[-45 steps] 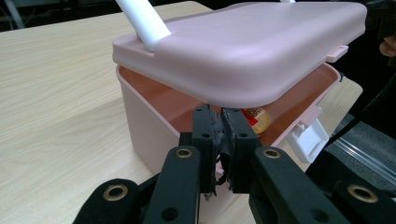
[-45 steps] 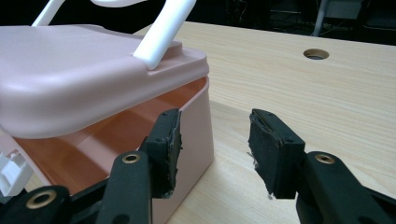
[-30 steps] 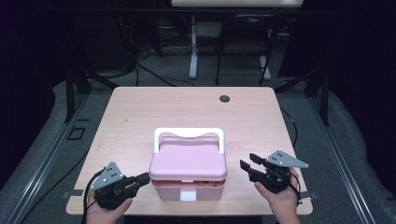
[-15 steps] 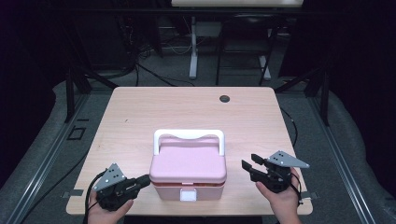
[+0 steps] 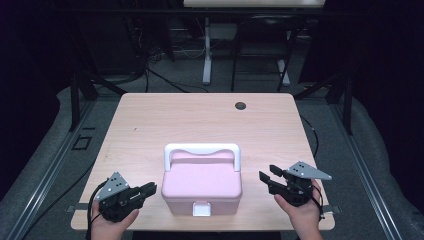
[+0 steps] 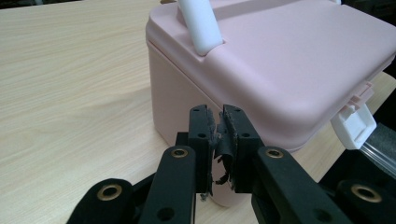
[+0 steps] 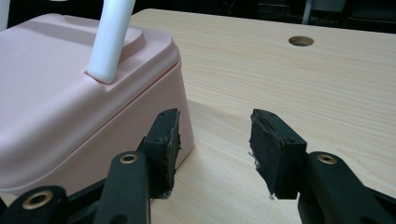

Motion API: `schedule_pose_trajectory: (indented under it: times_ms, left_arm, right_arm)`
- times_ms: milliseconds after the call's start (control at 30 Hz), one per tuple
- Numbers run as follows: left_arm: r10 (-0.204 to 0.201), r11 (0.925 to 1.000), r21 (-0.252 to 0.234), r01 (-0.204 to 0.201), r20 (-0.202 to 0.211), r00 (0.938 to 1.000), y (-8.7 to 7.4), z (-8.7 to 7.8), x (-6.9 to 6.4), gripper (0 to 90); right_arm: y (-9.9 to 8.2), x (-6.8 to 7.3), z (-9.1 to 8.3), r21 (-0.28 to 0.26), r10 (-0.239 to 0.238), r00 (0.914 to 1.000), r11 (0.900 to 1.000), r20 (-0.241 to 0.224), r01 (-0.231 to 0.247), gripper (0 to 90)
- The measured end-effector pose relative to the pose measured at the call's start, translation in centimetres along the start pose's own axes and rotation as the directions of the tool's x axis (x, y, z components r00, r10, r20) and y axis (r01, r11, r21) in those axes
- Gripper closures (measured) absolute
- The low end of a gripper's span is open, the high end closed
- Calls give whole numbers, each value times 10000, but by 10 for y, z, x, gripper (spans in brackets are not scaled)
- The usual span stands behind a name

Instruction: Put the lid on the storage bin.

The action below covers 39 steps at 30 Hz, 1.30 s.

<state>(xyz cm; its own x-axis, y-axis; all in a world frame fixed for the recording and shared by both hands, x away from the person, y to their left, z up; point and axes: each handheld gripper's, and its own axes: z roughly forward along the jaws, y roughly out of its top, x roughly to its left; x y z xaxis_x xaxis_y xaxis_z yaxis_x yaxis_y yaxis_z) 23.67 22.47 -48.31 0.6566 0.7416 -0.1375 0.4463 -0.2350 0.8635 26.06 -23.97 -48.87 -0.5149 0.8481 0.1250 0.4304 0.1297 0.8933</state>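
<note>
The pink box [image 5: 202, 186] is sitting near the front edge of the table [image 5: 150, 120], between the two grippers, with its long axis running across the table from one hand to the other. Its white handle [image 5: 202, 149] is standing up along the far side of the lid, and the white latch [image 5: 201, 208] is facing the person at the middle of the front wall.

The left gripper [image 5: 152, 188] is lying level and pointing right at the box's left end wall, just beside it but not touching as far as the high view is showing. Its jaws have just been opening a little, yet in the left gripper view they are standing almost together with only a thin slit between the worn pads [image 6: 219, 140], and nothing is caught there. The right gripper [image 5: 267, 176] is pointing left at the box's right end, sitting a little farther off, its jaws parted and empty.

So the left hand is the nearer one. The latch is lying to that gripper's right and around the front corner, so any move on it is probably calling for a swing toward the front rather than a straight push
</note>
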Motion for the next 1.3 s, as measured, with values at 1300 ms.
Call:
schedule_pose_trajectory:
  times_ms: [1300]
  left_arm:
    - [-1045,9945,-99,1041,-1378,9849,-3,39,67,543]
  right_arm:
    - [-12,-15,7,-70,9,9963,10000,862,-3,494]
